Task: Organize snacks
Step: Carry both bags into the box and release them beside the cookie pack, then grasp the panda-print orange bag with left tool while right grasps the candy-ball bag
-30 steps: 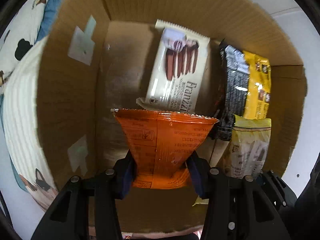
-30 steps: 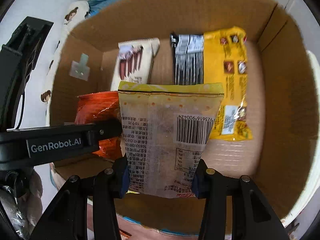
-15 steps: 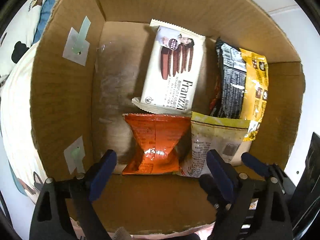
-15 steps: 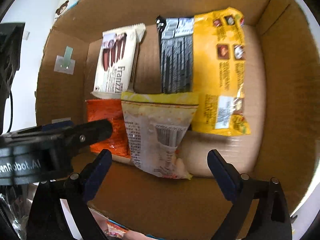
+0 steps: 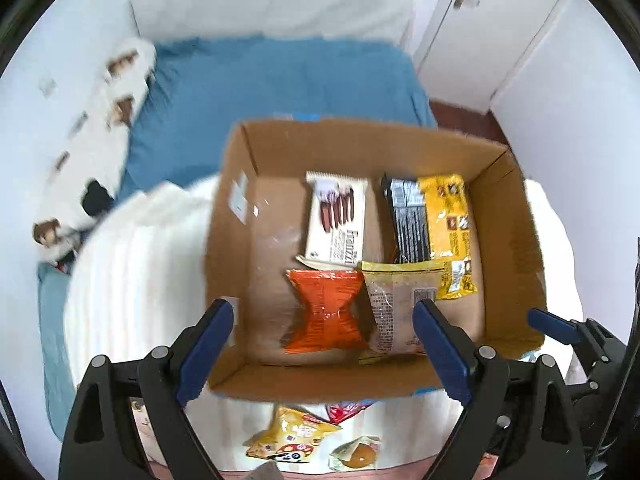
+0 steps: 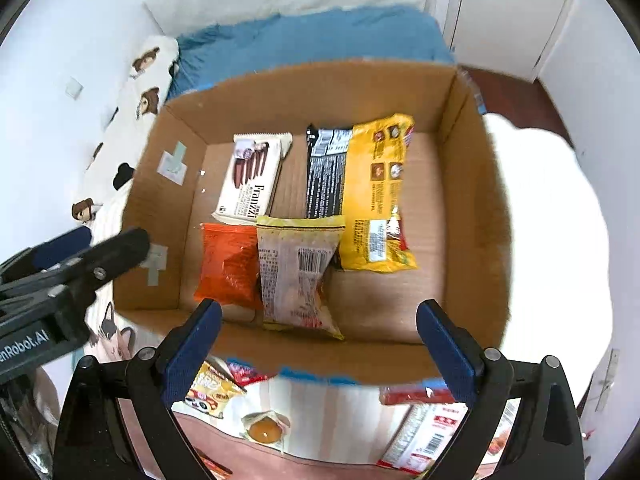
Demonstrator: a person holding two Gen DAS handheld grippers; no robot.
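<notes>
A cardboard box [image 5: 236, 216] [image 6: 472, 200] holds several snack packs: an orange pack [image 5: 324, 310] [image 6: 226, 264], a pale yellow-edged pack [image 5: 396, 308] [image 6: 298, 276], a white Franzzi biscuit pack [image 5: 338, 220] [image 6: 252, 178], a black pack [image 5: 408, 220] [image 6: 326, 172] and a yellow pack [image 5: 450, 228] [image 6: 378, 196]. My left gripper [image 5: 324, 344] is open and empty above the box's near wall. My right gripper [image 6: 318, 340] is open and empty above the same wall.
Loose snack packs lie in front of the box: a yellow cartoon pack [image 5: 288, 436] [image 6: 208, 392], a round pastry pack [image 5: 356, 454] [image 6: 264, 428] and red-and-white packs [image 6: 432, 420]. A blue bedspread [image 5: 272, 92] and a patterned pillow [image 5: 100, 152] lie behind the box.
Both grippers opened and let go of the orange pack and the pale pack in the box. Both then pulled back and up, out of the box.
</notes>
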